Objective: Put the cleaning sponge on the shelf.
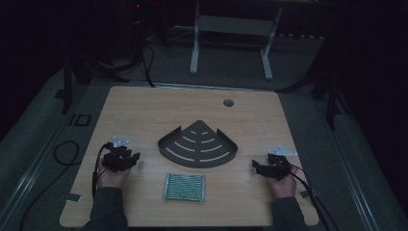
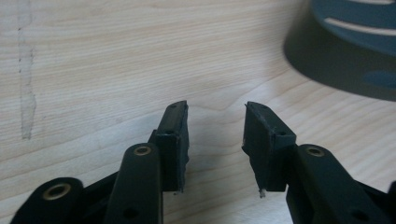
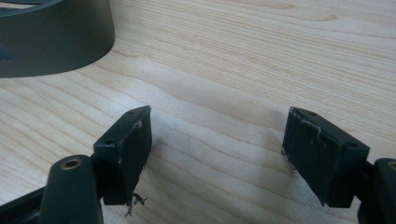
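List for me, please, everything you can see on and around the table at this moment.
corner shelf: one, dark grey, slotted, table centre
patterned pad: one, green and white, rectangular, near edge, in front of the shelf
table: one, light wood, with a round hole at the far side
white frame: one, on the floor beyond the table
left hand-held gripper: one, black, open, left of the shelf
right hand-held gripper: one, black, open wider, right of the shelf

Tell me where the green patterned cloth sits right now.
In the high view, the green patterned cloth lies flat near the table's front edge, just in front of the dark fan-shaped rack, between the left gripper and right gripper.
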